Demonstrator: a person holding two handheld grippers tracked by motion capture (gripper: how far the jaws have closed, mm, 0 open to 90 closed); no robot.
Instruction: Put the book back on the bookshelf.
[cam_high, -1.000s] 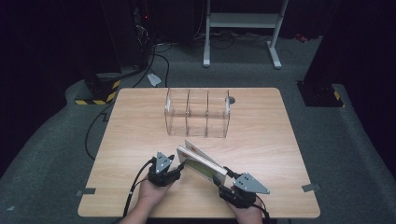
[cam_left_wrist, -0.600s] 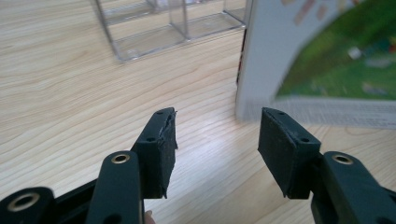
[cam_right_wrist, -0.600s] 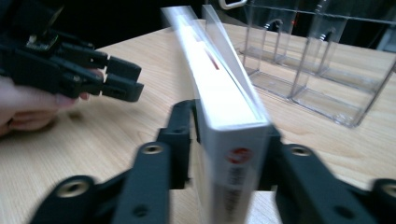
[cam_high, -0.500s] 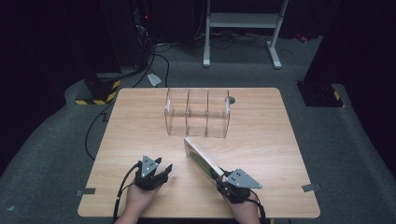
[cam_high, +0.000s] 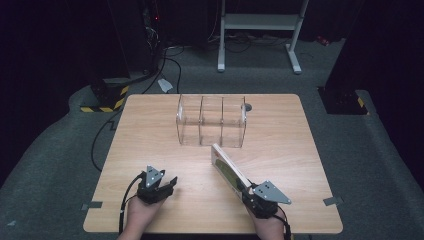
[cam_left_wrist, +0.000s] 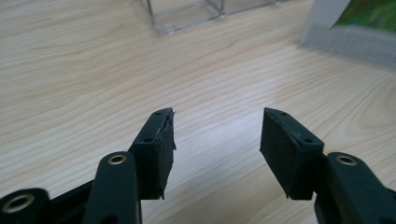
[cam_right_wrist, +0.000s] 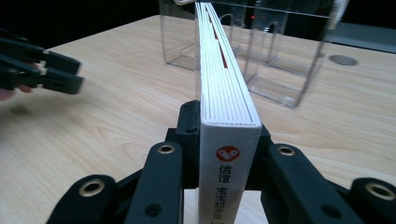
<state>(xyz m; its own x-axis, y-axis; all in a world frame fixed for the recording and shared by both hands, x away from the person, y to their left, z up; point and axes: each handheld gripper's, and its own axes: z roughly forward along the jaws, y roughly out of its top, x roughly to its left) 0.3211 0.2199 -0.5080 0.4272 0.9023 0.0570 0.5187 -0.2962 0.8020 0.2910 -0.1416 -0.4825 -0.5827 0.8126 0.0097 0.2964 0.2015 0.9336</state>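
Book (cam_right_wrist: 229, 107), white cover, held on edge with spine end toward the right claw (cam_right_wrist: 229, 140); page block faces up, spine label with a red mark and dark characters sits right between the jaws. Both jaws press flat on the two covers, one each side, so the right claw is clamped on the book near its spine end. In the high view the book (cam_high: 227, 167) runs as a long slanted slab from the right claw (cam_high: 252, 192) up and away toward the clear divided organizer (cam_high: 212, 120); its far end stops just short of the organizer's near wall, whether touching or apart cannot be told. The right gripper view shows that far end lined up near one of the organizer's (cam_right_wrist: 280, 60) compartments. Left claw (cam_high: 167, 182) sits well apart from the book, over bare worktop (cam_high: 150, 130) at the near left; its jaws have just been opening and stand wide with nothing between them (cam_left_wrist: 217, 140). A corner of the book (cam_left_wrist: 355, 32) and a corner of the organizer (cam_left_wrist: 187, 18) lie beyond it. Person's hands come in at the near worktop edge.
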